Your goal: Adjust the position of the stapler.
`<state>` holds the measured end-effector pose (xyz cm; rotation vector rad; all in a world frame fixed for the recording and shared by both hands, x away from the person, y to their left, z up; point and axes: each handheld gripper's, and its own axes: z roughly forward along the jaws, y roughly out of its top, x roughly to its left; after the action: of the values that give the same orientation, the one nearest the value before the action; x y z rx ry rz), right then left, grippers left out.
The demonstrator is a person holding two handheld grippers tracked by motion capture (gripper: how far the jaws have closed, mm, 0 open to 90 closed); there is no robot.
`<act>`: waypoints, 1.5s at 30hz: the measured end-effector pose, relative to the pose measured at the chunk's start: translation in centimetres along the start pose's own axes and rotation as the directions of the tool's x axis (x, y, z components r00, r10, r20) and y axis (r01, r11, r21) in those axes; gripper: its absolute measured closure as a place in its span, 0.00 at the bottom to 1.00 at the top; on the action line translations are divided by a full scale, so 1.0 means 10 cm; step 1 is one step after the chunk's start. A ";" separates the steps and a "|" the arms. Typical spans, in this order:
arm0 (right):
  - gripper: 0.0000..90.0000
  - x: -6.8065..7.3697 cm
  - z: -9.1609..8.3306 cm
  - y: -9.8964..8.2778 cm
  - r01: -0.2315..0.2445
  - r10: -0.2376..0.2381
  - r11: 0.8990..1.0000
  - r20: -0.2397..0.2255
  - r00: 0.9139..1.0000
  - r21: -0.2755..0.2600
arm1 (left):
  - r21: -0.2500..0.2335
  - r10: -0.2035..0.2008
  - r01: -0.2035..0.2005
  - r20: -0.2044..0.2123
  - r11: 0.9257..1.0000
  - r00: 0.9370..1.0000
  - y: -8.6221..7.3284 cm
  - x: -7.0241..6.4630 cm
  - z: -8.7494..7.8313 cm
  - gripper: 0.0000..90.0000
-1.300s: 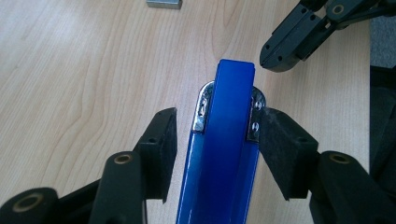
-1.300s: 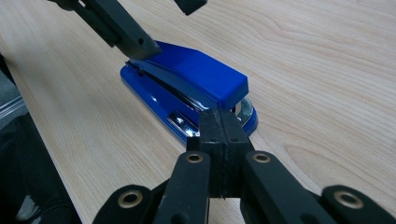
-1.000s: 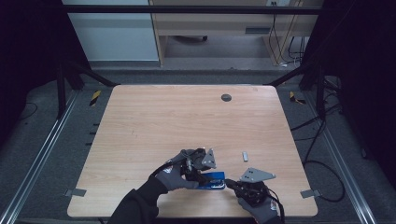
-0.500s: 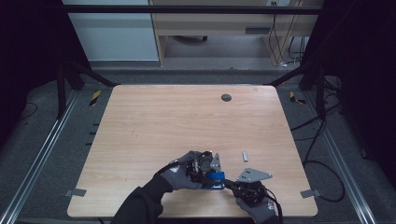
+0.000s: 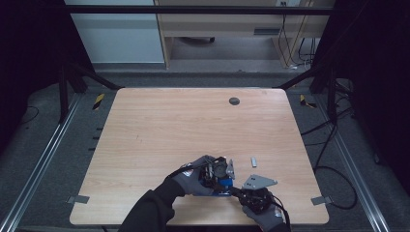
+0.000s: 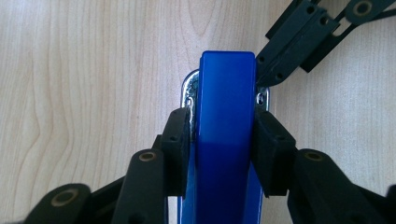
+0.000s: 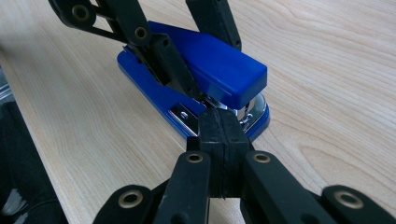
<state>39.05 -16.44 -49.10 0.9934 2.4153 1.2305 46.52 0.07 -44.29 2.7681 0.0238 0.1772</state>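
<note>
A blue stapler (image 5: 223,183) (image 6: 226,140) (image 7: 210,70) lies flat near the table's front edge. My left gripper (image 5: 218,175) (image 6: 224,116) reaches down over it and straddles its top arm. Its jaws have just been closing, and the pads (image 6: 273,149) now press on both sides of the stapler. My right gripper (image 5: 238,191) (image 7: 219,121) is shut with nothing between its jaws. Its tips touch the stapler's front end beside the metal base plate (image 7: 254,109). In the left gripper view the right gripper (image 6: 262,83) comes in from the upper right.
A small grey piece (image 5: 253,161) lies on the wooden table (image 5: 193,125) just right of the hands. A dark round spot (image 5: 234,101) sits near the far edge. Metal rails and cables run beside the table.
The left hand has shifted a little to the right and sunk over the stapler, and its jaws have narrowed onto the stapler's sides. The right hand has stayed in place.
</note>
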 end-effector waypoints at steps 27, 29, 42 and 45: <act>1.00 -0.01 0.08 -0.01 -0.019 0.019 1.000 0.000 1.000 -0.006 | 0.019 0.002 -0.002 0.016 1.000 1.000 0.03 0.00 0.03 0.72; 1.00 -0.01 0.08 -0.01 -0.016 0.016 1.000 0.003 1.000 -0.004 | 0.020 0.007 -0.007 0.019 1.000 1.000 0.03 0.01 0.03 0.72; 1.00 0.03 0.09 0.01 -0.033 0.033 0.999 0.025 0.999 0.003 | 0.007 0.012 -0.012 0.032 1.000 0.999 0.01 0.02 0.02 0.73; 1.00 0.04 0.09 0.01 -0.035 0.035 0.999 0.024 0.999 0.007 | 0.011 0.026 -0.027 0.030 1.000 0.999 0.01 0.03 0.01 0.73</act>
<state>39.32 -15.58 -49.52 1.0510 2.3960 1.2142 46.81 -0.05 -44.33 2.7828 -0.0196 0.1426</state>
